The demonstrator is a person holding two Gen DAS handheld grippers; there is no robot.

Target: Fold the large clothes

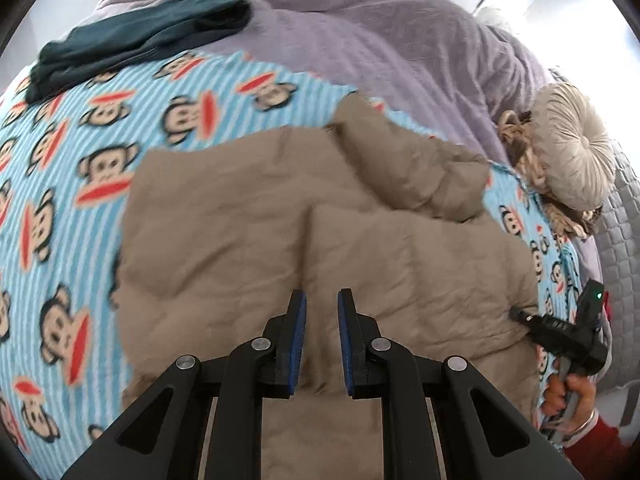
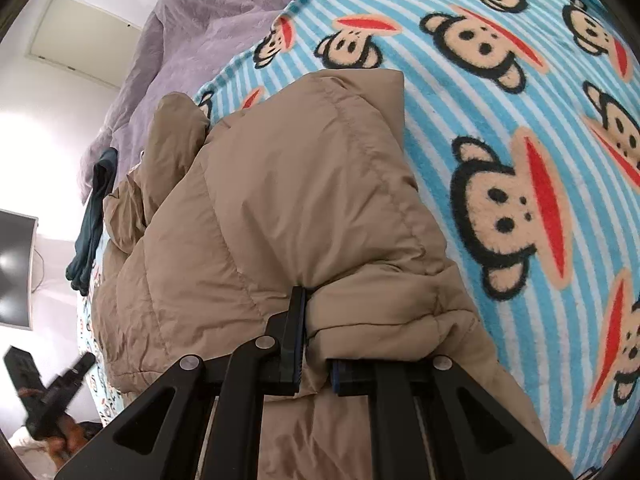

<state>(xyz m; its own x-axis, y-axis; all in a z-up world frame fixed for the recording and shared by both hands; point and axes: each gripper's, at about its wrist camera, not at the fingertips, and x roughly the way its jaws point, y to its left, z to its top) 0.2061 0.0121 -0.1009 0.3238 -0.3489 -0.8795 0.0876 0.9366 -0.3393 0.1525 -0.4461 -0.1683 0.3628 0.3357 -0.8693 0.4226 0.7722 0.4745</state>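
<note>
— Where's the coat?

— The tan puffer jacket (image 1: 320, 216) fills the middle of the left wrist view, spread on the monkey-print blanket (image 1: 60, 168); a dark teal garment (image 1: 136, 44) lies at the upper left, a lilac duvet (image 1: 360, 40) across the top.

— And the tongs?

— The left gripper (image 1: 322, 304) hangs above the jacket, blue pads a narrow gap apart, nothing between them; the right gripper (image 2: 316, 344) has a fold of the jacket's edge pinched between its fingers, low in the right wrist view; its right finger is mostly buried under fabric.
</note>
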